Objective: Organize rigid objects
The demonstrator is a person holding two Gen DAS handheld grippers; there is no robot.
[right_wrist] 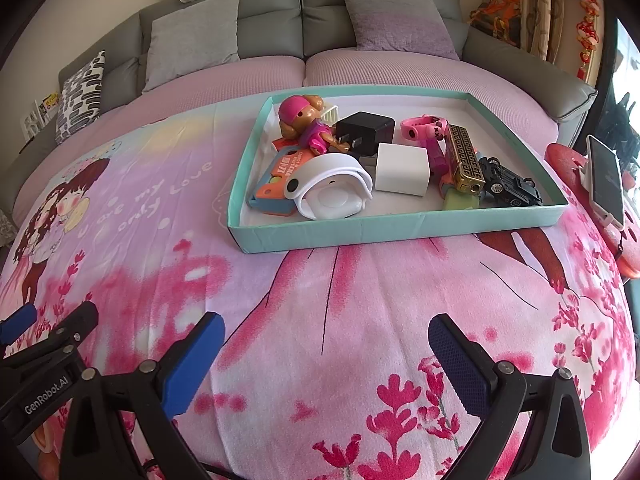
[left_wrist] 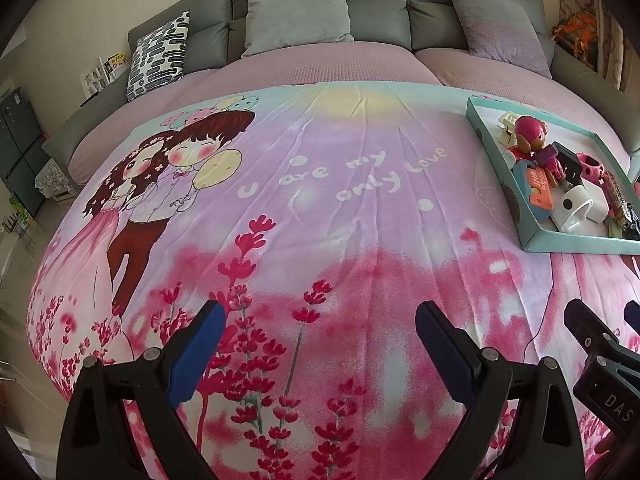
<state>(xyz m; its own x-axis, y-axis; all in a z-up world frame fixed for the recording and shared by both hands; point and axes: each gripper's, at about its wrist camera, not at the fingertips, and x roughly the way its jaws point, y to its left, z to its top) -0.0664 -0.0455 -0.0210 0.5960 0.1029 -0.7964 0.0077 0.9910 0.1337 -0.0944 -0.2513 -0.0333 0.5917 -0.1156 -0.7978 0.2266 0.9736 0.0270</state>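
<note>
Toys and small hard things sit heaped in the teal tray (right_wrist: 400, 226) on the bed, straight ahead of our right tool (right_wrist: 326, 344) and far off to the right of our left tool (left_wrist: 320, 330). Both tools hang released and empty. The heap fits things just gathered or things awaiting sorting, so we commit to neither; any reach should come over the near wall.
</note>
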